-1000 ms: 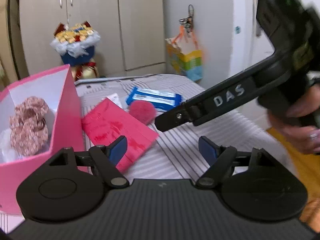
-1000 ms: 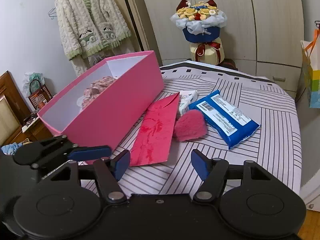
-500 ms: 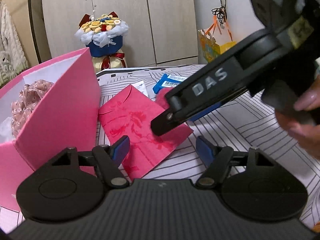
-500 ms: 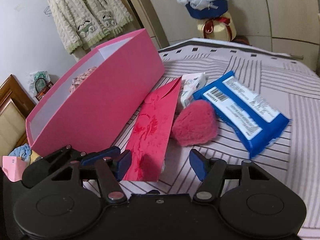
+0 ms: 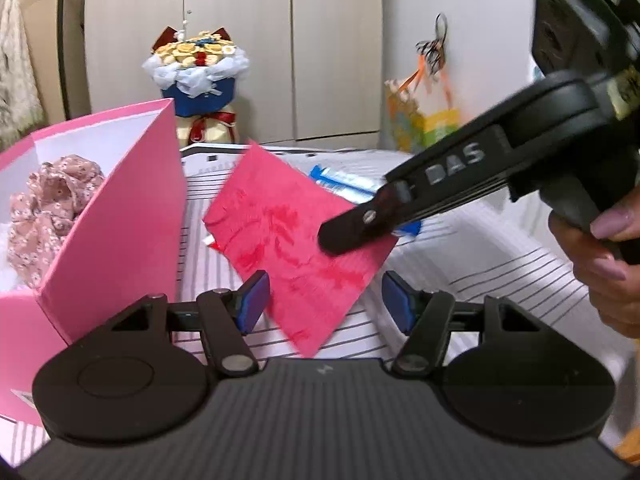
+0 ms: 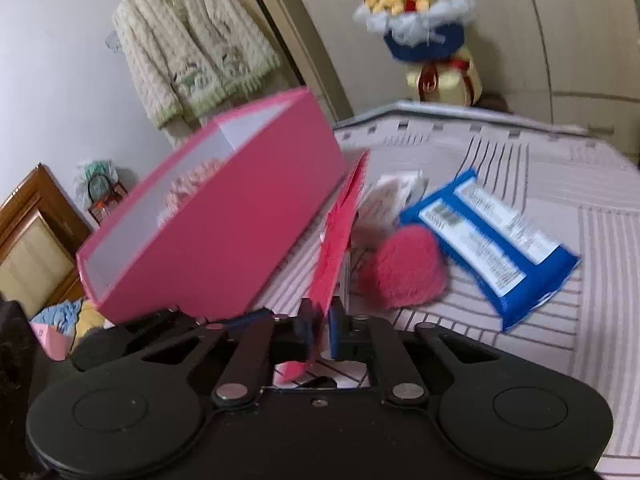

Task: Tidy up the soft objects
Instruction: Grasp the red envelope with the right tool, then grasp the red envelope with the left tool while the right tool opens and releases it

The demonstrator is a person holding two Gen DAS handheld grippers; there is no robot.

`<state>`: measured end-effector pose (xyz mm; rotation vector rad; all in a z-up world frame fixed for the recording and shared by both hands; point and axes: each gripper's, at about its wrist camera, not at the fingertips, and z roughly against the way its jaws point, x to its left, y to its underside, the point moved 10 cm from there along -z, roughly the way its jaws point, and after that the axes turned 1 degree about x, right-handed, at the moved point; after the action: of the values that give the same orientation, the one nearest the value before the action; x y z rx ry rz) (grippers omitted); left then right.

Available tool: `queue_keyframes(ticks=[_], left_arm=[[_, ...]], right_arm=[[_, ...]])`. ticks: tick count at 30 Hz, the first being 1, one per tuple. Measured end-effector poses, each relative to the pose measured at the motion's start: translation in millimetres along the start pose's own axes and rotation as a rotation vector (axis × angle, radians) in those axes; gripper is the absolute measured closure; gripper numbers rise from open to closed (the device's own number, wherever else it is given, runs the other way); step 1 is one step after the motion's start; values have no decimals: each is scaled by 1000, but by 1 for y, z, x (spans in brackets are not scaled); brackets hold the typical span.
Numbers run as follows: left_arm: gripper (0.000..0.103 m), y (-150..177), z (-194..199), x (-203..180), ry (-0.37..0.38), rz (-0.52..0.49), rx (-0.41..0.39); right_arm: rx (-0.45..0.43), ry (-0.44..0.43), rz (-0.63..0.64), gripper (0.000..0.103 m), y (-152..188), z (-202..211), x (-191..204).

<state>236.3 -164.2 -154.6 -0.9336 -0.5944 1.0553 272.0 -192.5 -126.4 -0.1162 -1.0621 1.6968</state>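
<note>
My right gripper (image 6: 320, 330) is shut on the red envelope (image 6: 338, 236) and holds it lifted, edge-on, above the striped cloth; it shows in the left wrist view (image 5: 356, 236) pinching the envelope (image 5: 280, 236). My left gripper (image 5: 324, 300) is open and empty just below the envelope. The pink box (image 5: 120, 224) stands at the left with a floral cloth (image 5: 44, 204) inside; it also shows in the right wrist view (image 6: 224, 216). A pink fluffy heart (image 6: 404, 266) lies on the cloth next to a blue wipes pack (image 6: 492, 236).
A small white packet (image 6: 384, 200) lies behind the envelope. A striped cloth covers the table (image 6: 560, 184). A bouquet (image 5: 196, 68) and closet doors stand behind. A gift bag (image 5: 420, 124) hangs at the right. A cardigan (image 6: 192, 52) hangs on the wall.
My right gripper closed on the red envelope and lifted it off the cloth, tilting it up. My left gripper stayed open and shifted slightly.
</note>
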Motion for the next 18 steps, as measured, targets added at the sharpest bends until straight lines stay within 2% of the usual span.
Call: queue_keyframes(ticks=[4, 6, 9, 13, 15, 18], left_arm=[[41, 0, 0, -5, 94, 56, 25], [41, 1, -1, -6, 115, 72, 36], [38, 1, -6, -6, 149, 96, 59], [38, 1, -16, -1, 232, 210, 110], [38, 0, -22, 4, 252, 267, 124], [38, -2, -35, 7, 240, 313, 142]], right_arm=[[-20, 37, 2, 99, 3, 21, -7], [-26, 43, -26, 99, 7, 28, -18], [-40, 42, -112, 95, 13, 34, -41], [-40, 45, -173, 89, 26, 35, -60], [-34, 52, -182, 85, 32, 32, -65], [-30, 72, -198, 83, 41, 30, -74]])
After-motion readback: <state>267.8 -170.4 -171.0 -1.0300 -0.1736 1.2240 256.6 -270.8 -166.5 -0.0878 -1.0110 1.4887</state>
